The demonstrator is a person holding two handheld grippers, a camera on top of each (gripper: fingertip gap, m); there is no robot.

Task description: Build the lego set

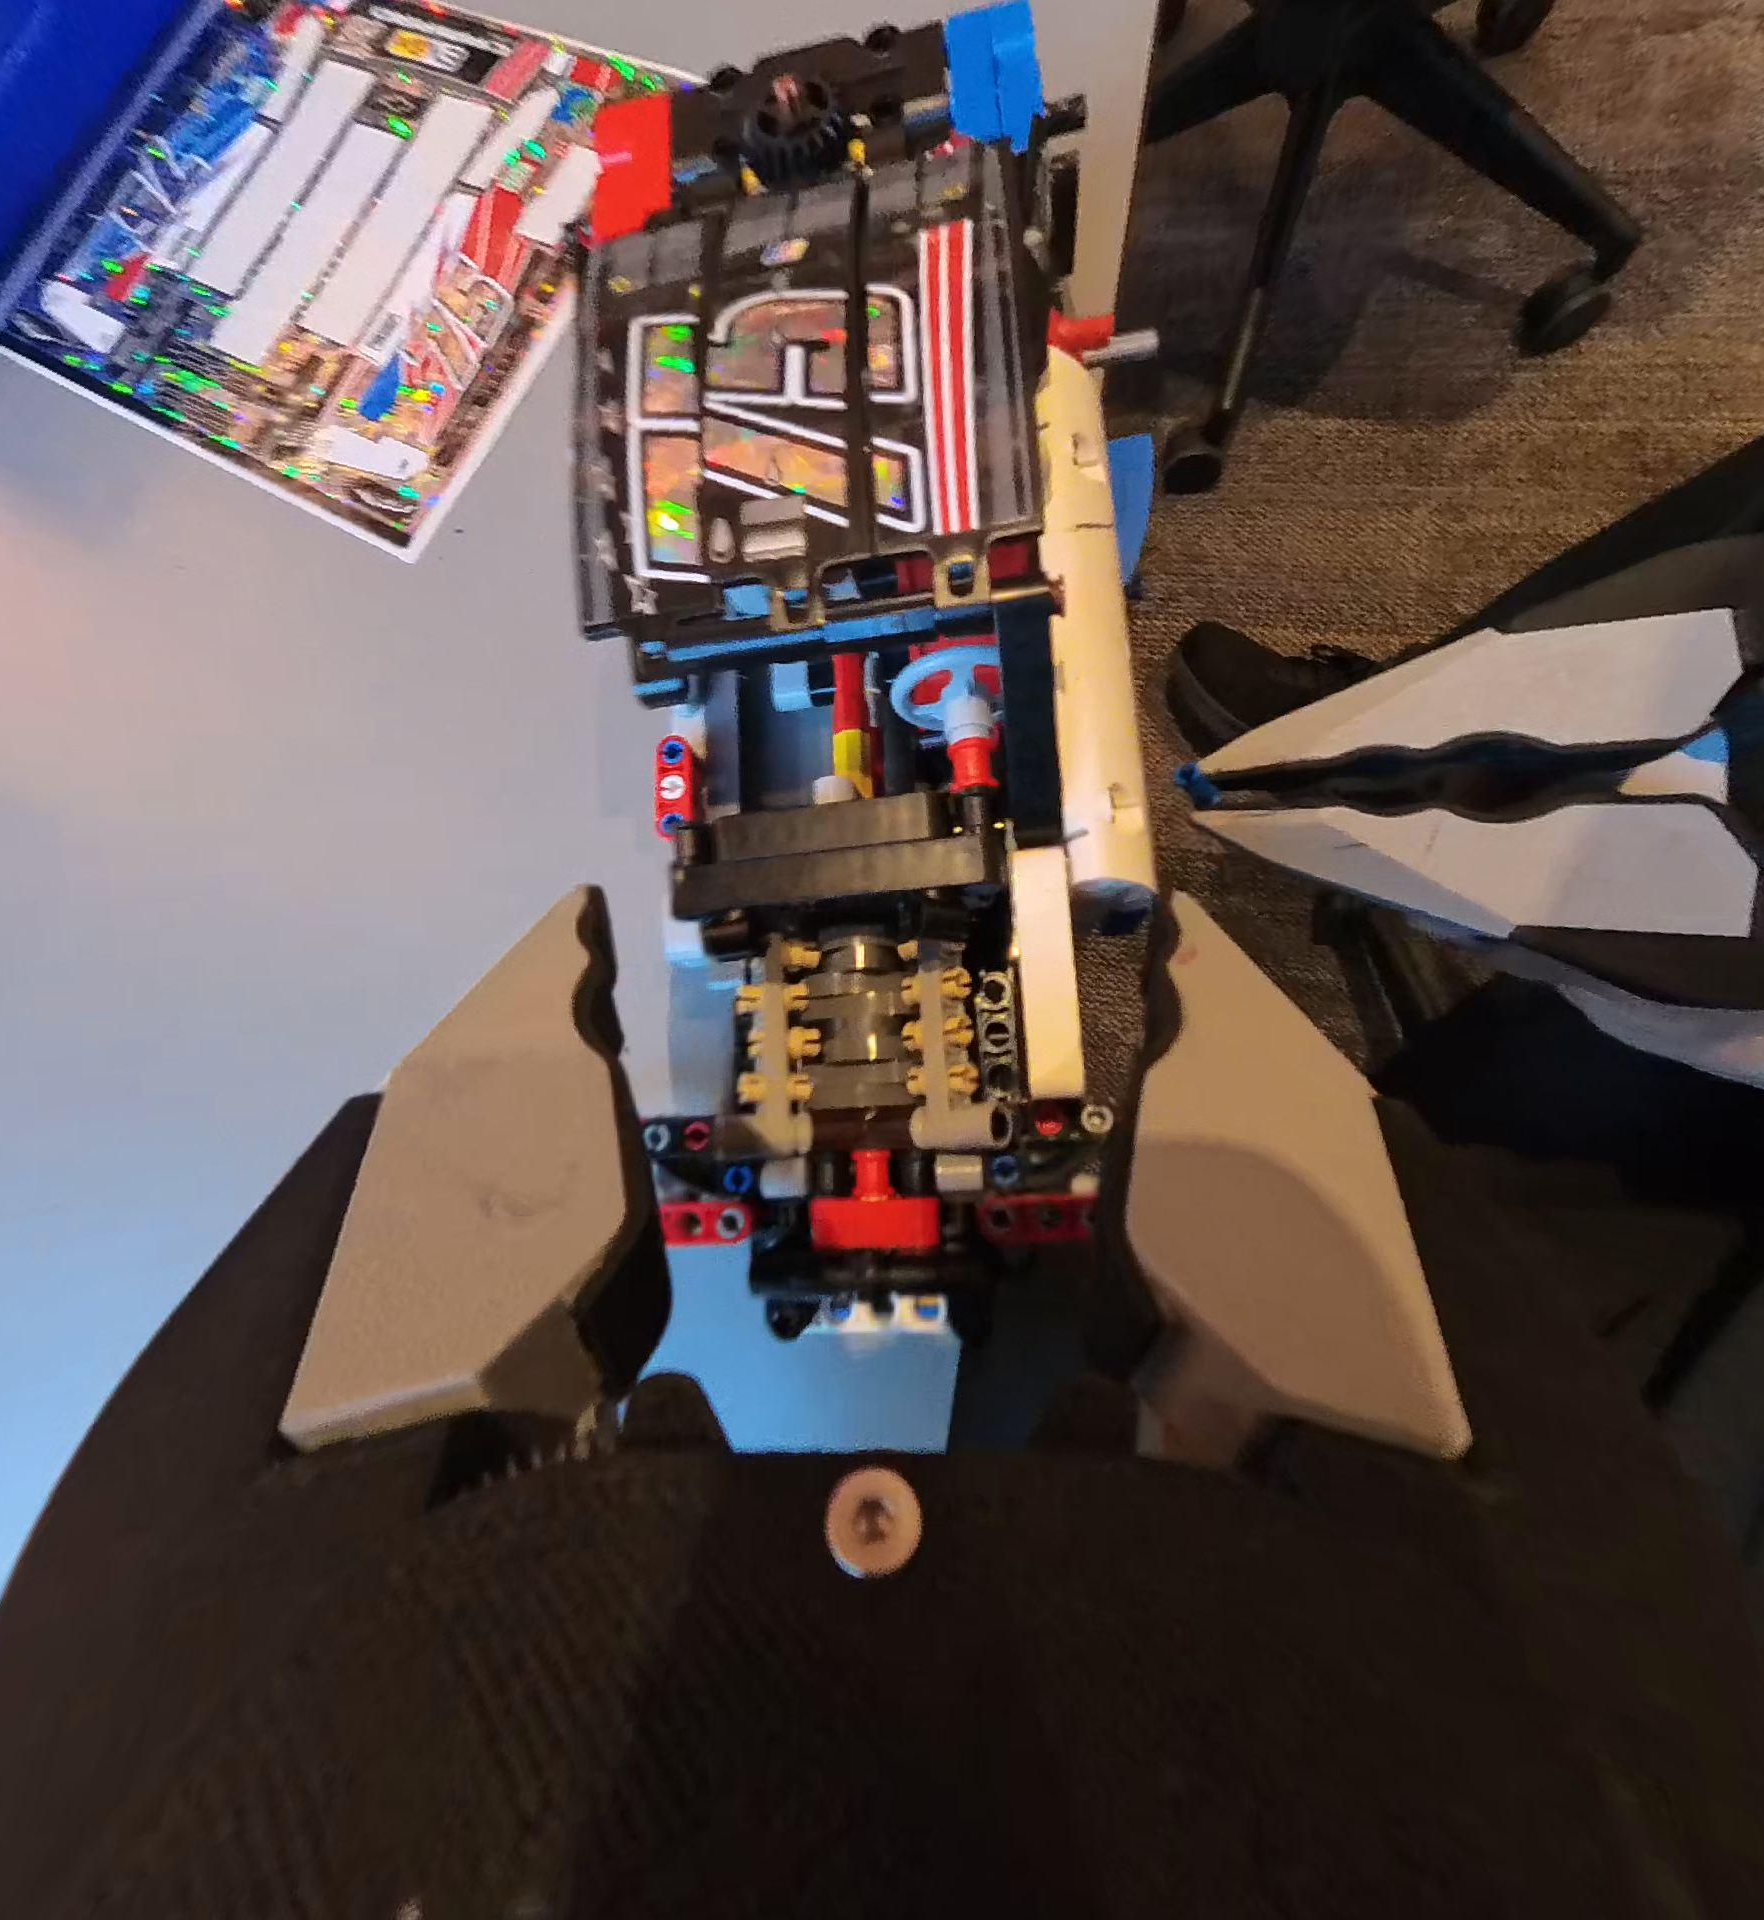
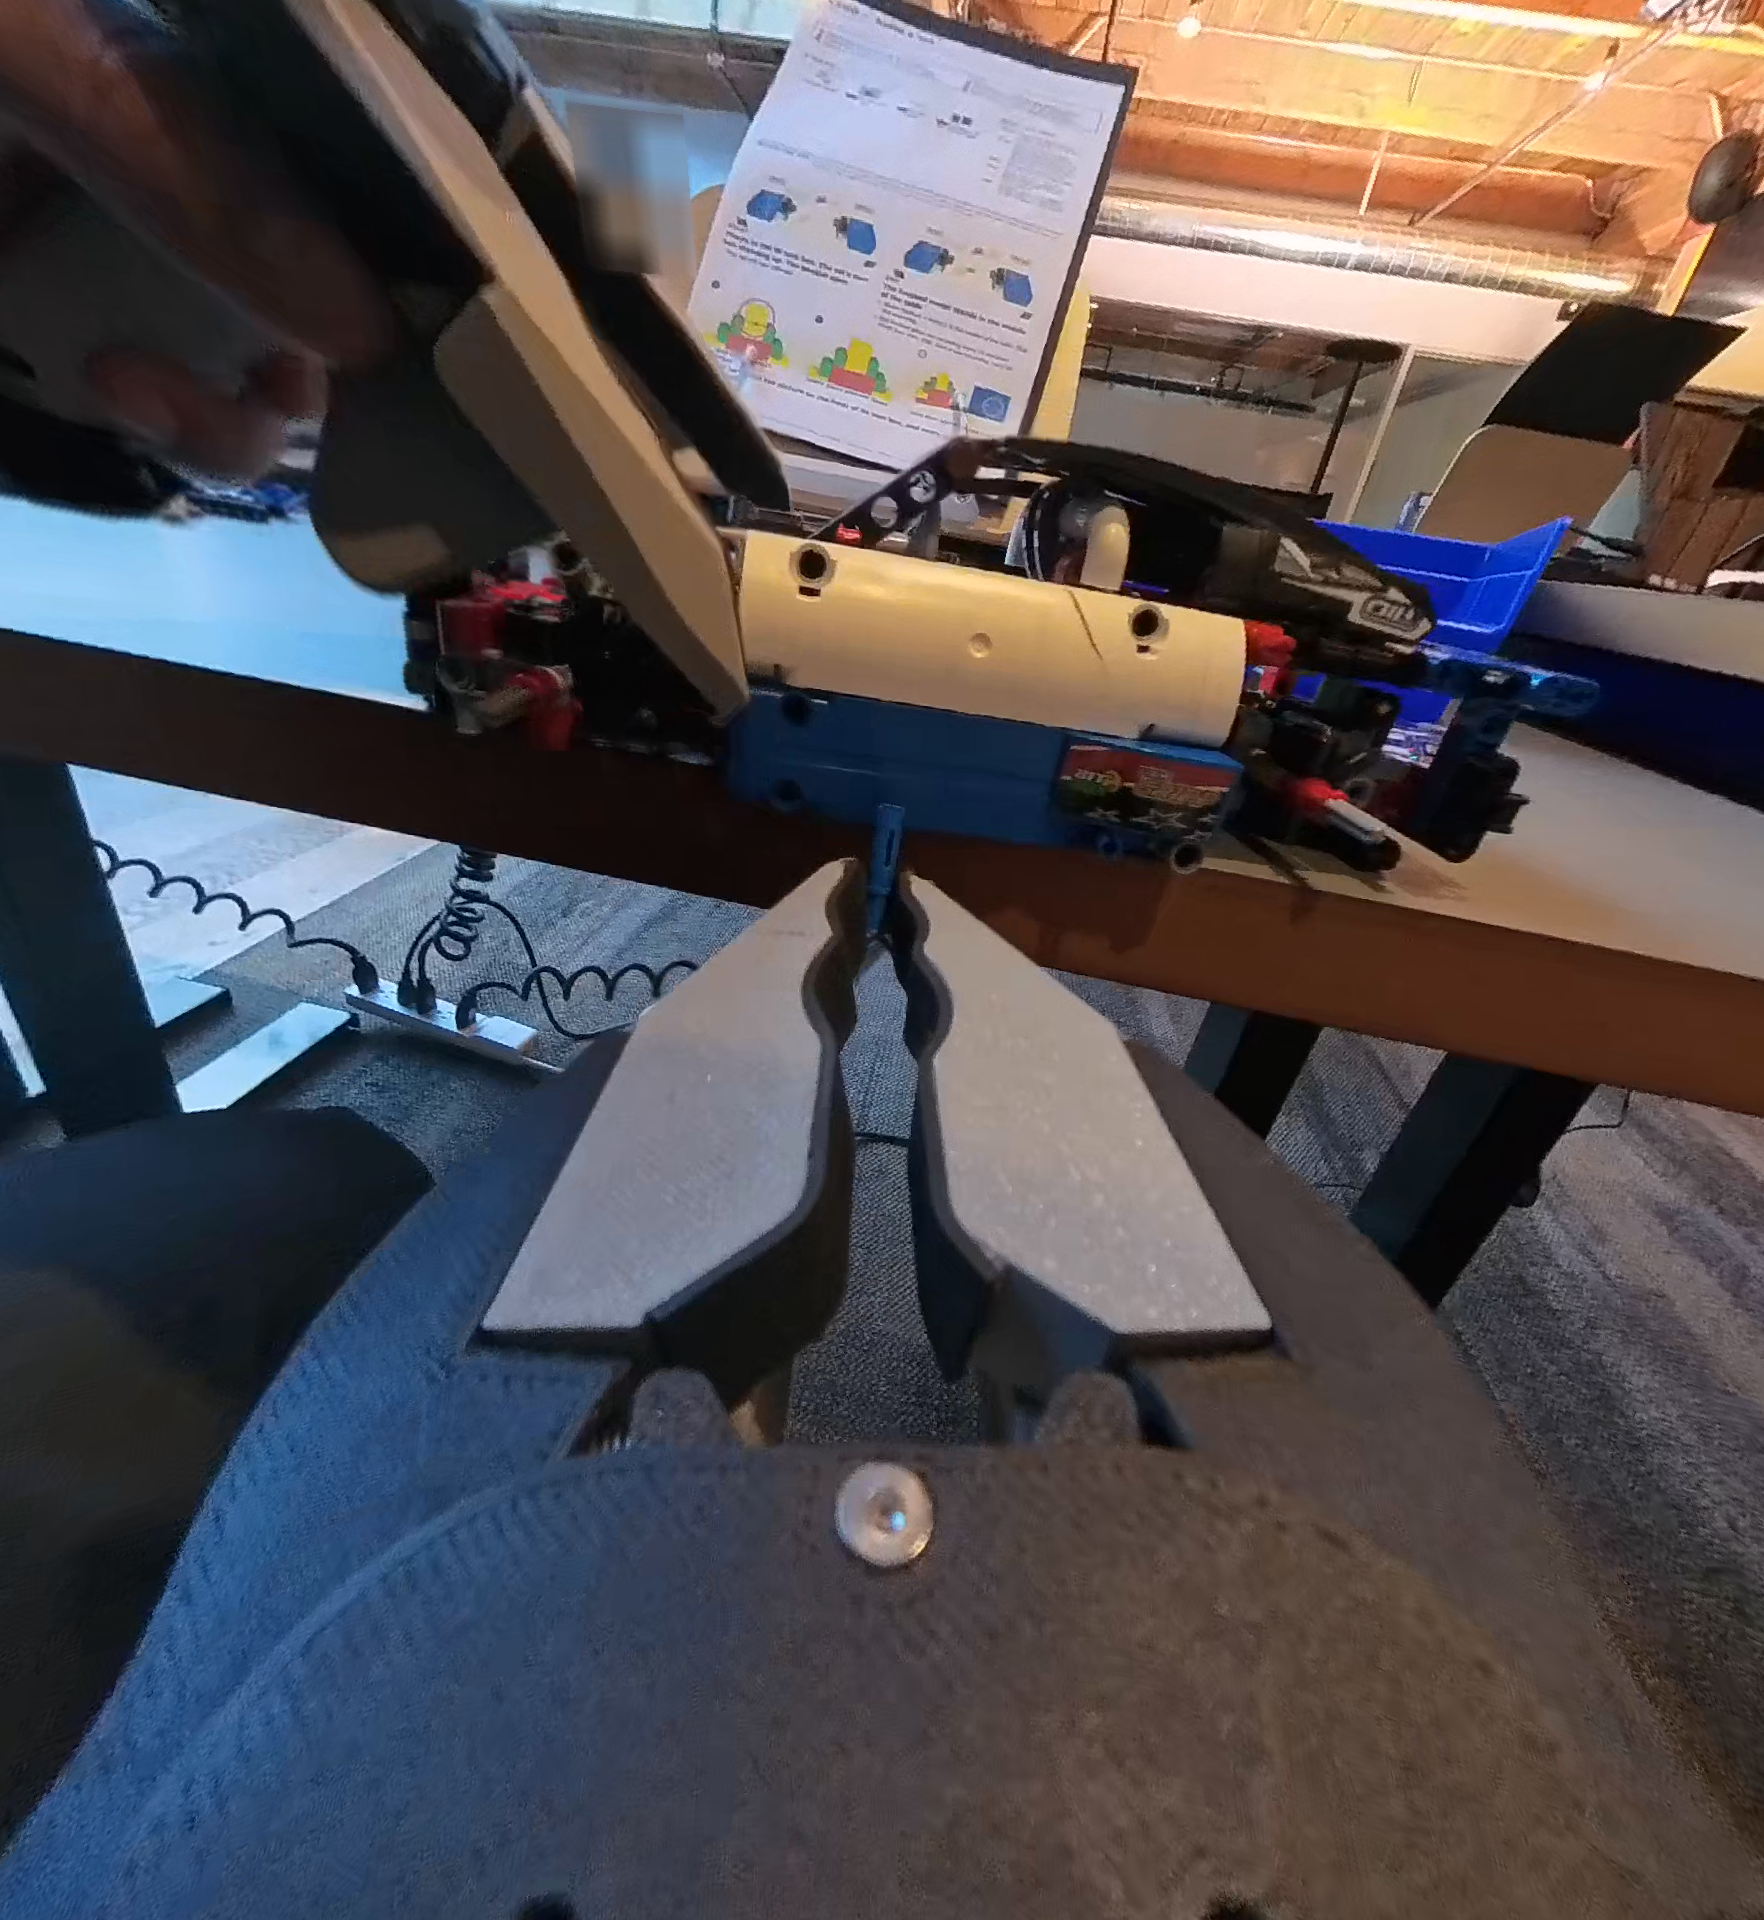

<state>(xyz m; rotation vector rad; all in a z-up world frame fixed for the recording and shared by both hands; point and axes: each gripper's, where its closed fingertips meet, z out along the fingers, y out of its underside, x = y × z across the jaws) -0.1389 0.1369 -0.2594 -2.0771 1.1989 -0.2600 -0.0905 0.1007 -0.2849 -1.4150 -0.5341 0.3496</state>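
Right gripper [image 2: 883, 904] pinches blue pin [image 2: 883, 847] — its lower half hidden.

white table [image 1: 182, 831], lego car [image 1: 836, 623], sticker sheet [image 1: 317, 260]

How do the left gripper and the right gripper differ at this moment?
The left gripper has its jaws wide apart around the engine end of the Lego car. The right gripper has its jaws shut on a small blue pin, off the table edge beside the car. Both have grey fingers.

Your left gripper [image 1: 878, 1049] straddles the lego car's [image 1: 857, 644] engine end; frame right, the right gripper [image 1: 1195, 779] pinches a blue pin [image 1: 1192, 781].
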